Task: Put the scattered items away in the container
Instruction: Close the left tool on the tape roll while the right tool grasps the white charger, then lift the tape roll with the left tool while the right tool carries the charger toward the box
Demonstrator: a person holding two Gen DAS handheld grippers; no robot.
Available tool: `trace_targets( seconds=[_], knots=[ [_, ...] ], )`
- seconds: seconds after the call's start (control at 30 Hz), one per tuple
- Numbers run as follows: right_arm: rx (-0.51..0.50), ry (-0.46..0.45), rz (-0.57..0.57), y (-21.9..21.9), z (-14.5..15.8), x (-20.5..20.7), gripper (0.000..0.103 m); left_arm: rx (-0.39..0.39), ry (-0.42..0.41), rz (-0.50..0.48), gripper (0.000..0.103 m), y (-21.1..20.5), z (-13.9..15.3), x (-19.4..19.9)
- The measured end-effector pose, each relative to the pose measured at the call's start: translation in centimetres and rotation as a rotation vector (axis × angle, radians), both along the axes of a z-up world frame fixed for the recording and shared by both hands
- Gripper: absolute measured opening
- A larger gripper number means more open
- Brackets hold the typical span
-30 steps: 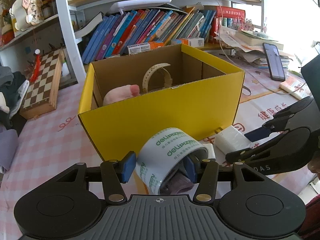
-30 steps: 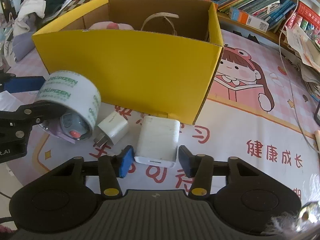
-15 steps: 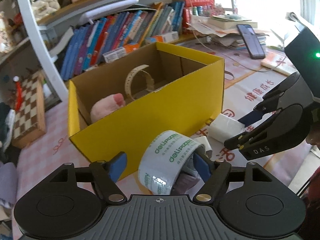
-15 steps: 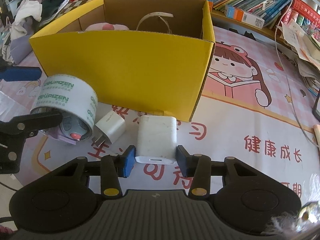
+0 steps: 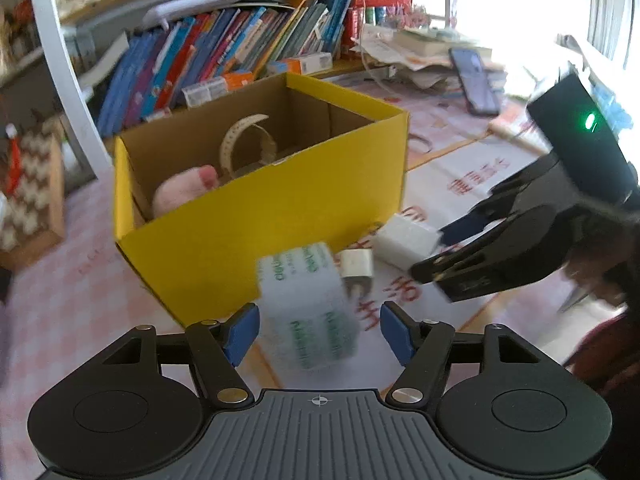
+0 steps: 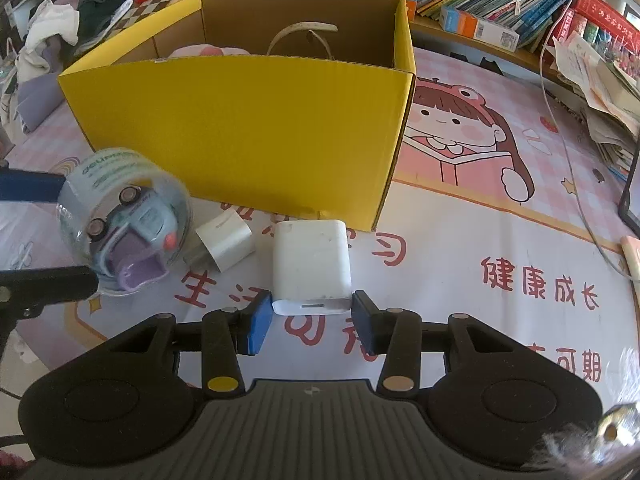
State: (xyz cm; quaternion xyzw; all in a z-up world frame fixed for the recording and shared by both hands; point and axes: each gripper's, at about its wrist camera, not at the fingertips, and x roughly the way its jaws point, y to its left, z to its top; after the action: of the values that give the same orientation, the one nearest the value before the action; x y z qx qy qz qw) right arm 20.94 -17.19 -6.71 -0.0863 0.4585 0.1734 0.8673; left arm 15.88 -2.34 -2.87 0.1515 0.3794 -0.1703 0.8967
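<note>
The yellow cardboard box (image 5: 260,232) (image 6: 240,128) stands open on the pink mat, holding a pink plush (image 5: 180,192) and a beige band (image 5: 244,148). A roll of clear tape (image 5: 308,308) (image 6: 120,220), blurred, sits loose between the spread fingers of my left gripper (image 5: 318,334), which is open. Through the roll I see a small purple toy car (image 6: 136,240). A small white plug (image 5: 358,266) (image 6: 224,242) lies beside it. My right gripper (image 6: 312,328) has its blue pads against both sides of the white charger (image 6: 310,264) (image 5: 404,240), which rests on the mat.
Books fill the shelf behind the box. A chessboard (image 5: 32,196) lies at the far left, next to piled clothes (image 6: 60,24). A phone (image 5: 474,80), stacked papers (image 6: 600,80) and a thin cable (image 6: 560,120) are to the right of the box.
My left gripper has let go of the tape roll, which has tipped over the toy car. My right gripper moved forward and closed its pads onto the charger.
</note>
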Motion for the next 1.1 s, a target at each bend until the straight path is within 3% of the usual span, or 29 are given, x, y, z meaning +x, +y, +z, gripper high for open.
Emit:
trace_targets(
  seconds=[0.13, 0.27, 0.47, 0.67, 0.77, 0.97, 1.1],
  knots=[
    [-0.003, -0.003, 0.006, 0.2, 0.1, -0.1, 0.041, 0.003, -0.015, 0.079, 0.068, -0.4, -0.1, 0.8],
    [-0.003, -0.011, 0.009, 0.3, 0.2, -0.1, 0.041, -0.010, -0.035, 0.082, 0.067, -1.2, 0.2, 1.2],
    [-0.005, -0.014, 0.013, 0.3, 0.2, 0.0, 0.041, -0.025, -0.023, 0.141, 0.045, -0.9, 0.0, 1.9],
    [-0.002, -0.019, 0.014, 0.3, 0.2, 0.0, 0.041, -0.085, -0.012, 0.193, 0.042, 0.0, 0.0, 1.7],
    [0.000, -0.023, 0.013, 0.3, 0.2, -0.1, 0.041, -0.222, 0.024, 0.287, 0.042, 2.1, 0.1, 1.9],
    [0.000, -0.042, 0.020, 0.2, 0.3, -0.4, 0.043, -0.647, 0.155, 0.548, 0.042, 8.5, -1.7, 1.6],
    [-0.005, -0.033, 0.019, 0.3, 0.2, -0.1, 0.043, -0.773, 0.193, 0.621, 0.042, 10.3, -2.9, 0.8]
  ],
)
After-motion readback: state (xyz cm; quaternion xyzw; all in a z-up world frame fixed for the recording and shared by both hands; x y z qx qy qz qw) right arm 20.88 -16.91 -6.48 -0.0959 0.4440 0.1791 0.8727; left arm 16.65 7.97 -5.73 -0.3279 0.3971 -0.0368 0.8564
